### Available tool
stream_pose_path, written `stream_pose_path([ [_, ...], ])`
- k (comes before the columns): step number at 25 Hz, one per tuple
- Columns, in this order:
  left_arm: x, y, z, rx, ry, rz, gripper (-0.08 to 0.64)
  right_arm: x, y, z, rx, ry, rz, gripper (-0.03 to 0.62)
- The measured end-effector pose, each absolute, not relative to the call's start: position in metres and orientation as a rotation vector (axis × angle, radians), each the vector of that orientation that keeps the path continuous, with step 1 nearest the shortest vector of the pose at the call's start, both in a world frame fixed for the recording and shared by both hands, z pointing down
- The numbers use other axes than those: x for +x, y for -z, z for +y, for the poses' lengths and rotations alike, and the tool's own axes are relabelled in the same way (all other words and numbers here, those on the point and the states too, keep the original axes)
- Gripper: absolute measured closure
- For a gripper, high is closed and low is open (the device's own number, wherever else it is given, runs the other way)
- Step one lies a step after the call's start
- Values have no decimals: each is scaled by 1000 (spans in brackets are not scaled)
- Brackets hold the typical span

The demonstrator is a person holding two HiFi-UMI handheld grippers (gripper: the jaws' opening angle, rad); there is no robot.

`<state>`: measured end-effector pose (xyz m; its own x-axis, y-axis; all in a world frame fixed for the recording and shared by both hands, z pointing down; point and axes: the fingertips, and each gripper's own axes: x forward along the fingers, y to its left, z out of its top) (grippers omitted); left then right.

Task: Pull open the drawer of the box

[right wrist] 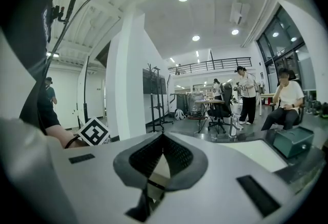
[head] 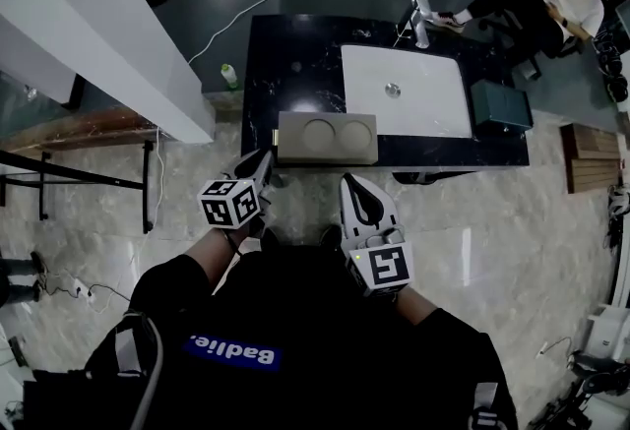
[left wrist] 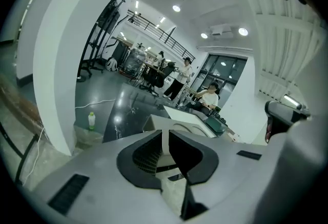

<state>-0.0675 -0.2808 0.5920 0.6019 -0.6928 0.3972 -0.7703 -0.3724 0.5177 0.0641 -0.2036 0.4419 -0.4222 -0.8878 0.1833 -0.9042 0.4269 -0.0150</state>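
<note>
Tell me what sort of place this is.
Probably an open-plan lab or workshop office: a dark counter with a white sink, an office chair near desks, a tall equipment stand, and a railed mezzanine.

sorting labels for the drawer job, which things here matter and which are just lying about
For the job: box, left gripper, right gripper.

Lying about: sink, faucet, teal case, green bottle.

White lettering on blue patch, black shirt: roughly "Badlie", upside down.
</note>
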Motion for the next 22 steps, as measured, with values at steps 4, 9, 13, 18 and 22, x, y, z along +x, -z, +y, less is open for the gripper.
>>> stream_pose_path([
  [4,-71,-617,-294,2069,-132,-1151,528,72,-447,-204,1597,-168,-2505,592],
  [9,-72,-634,-306,2019,-112,-1131,528,79,-449,-204,1601,-175,-2477,592],
  [13,-69,-647,-311,1981,-88,-1101,528,83,-452,-203,1599,-176,-2456,592],
  [18,-67,-659,-315,1876,3,-1039,528,88,-454,-203,1611,-180,-2430,592],
  [22,-67,-663,-318,1844,40,-1024,528,90,-455,-202,1615,-183,-2413,592],
])
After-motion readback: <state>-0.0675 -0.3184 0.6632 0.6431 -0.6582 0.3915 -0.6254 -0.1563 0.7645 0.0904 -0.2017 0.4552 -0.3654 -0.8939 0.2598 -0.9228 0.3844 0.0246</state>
